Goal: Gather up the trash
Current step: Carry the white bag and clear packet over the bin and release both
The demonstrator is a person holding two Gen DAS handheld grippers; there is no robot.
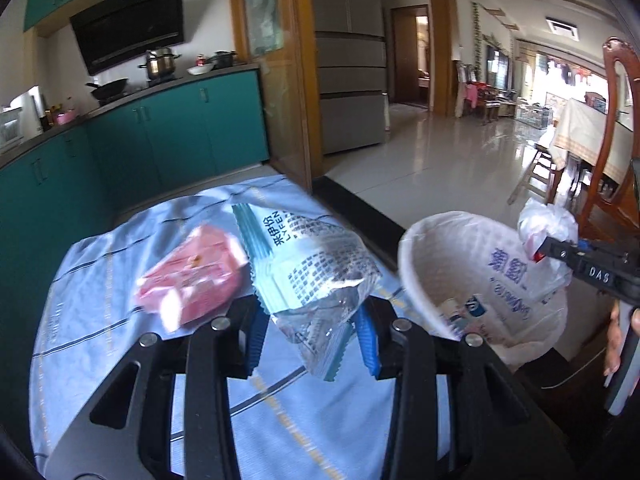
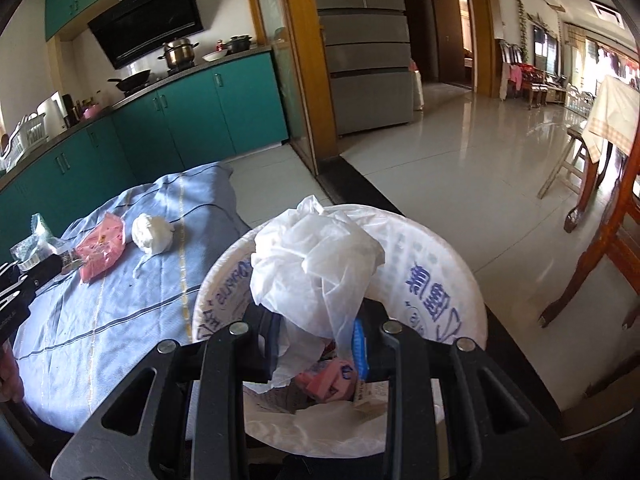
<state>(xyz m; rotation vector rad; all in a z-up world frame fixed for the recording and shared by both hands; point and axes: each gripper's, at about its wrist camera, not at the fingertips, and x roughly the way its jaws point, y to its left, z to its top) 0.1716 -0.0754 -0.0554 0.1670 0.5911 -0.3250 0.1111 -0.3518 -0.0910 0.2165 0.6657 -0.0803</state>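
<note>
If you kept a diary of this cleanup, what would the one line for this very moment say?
left claw: shut on teal snack wrapper | right claw: shut on crumpled white bag over lined bin | pink packet, white wad on blue cloth

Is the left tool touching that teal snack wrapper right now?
Touching. The left wrist view shows the left tool pinching the wrapper between its blue pads.

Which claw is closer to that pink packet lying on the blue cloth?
Left. The left claw, gripping a teal wrapper, sits just beside the pink packet. The right claw holds a white plastic bag over the bin, farther away.
</note>
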